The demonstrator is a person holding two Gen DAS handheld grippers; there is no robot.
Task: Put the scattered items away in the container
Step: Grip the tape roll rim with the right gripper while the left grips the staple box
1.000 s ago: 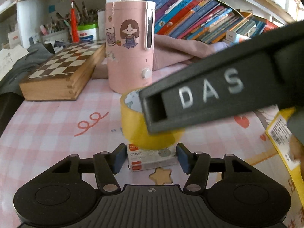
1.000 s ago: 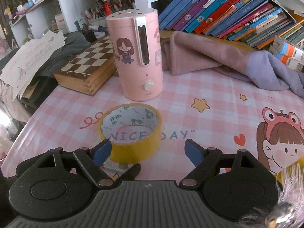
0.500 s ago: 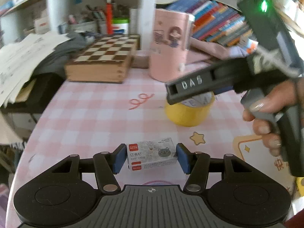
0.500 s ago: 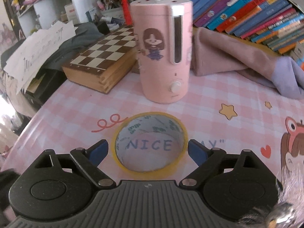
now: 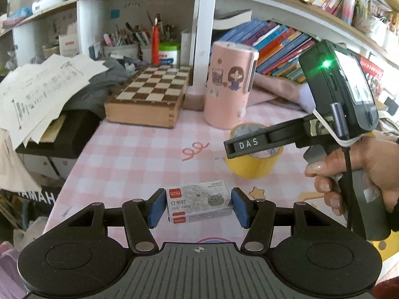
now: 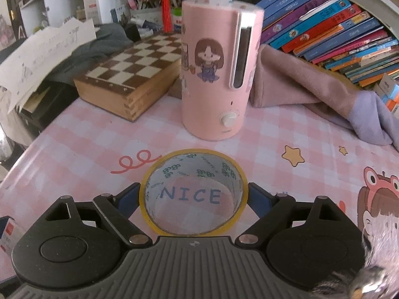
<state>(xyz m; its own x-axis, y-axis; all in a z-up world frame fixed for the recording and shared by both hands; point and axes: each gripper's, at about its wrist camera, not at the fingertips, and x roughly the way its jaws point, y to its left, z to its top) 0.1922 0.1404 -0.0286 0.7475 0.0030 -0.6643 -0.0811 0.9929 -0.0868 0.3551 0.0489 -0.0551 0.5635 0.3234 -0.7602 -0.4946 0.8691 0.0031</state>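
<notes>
My left gripper [image 5: 198,205] is shut on a white staple box [image 5: 199,203] with a red label and a cat drawing, held above the pink checked table [image 5: 139,154]. My right gripper [image 6: 193,199] has its blue pads against both sides of a yellow tape roll [image 6: 172,221] that stands on the table; the roll also shows in the left wrist view [image 5: 251,167], under the right gripper's body [image 5: 254,143]. The staple box corner shows at the left edge of the right wrist view [image 6: 8,234]. No container shows in either view.
A pink cylindrical humidifier [image 6: 217,74] stands just behind the tape. A wooden chessboard box [image 6: 129,79] lies to its left, a pink cloth [image 6: 311,87] to its right, slanted books [image 6: 336,25] behind. Papers and dark clothes [image 5: 45,92] pile up off the table's left edge.
My left gripper has lifted the staple box and pulled back up and away from the table. My right gripper has come down over the tape roll and its pads have closed in on it.
</notes>
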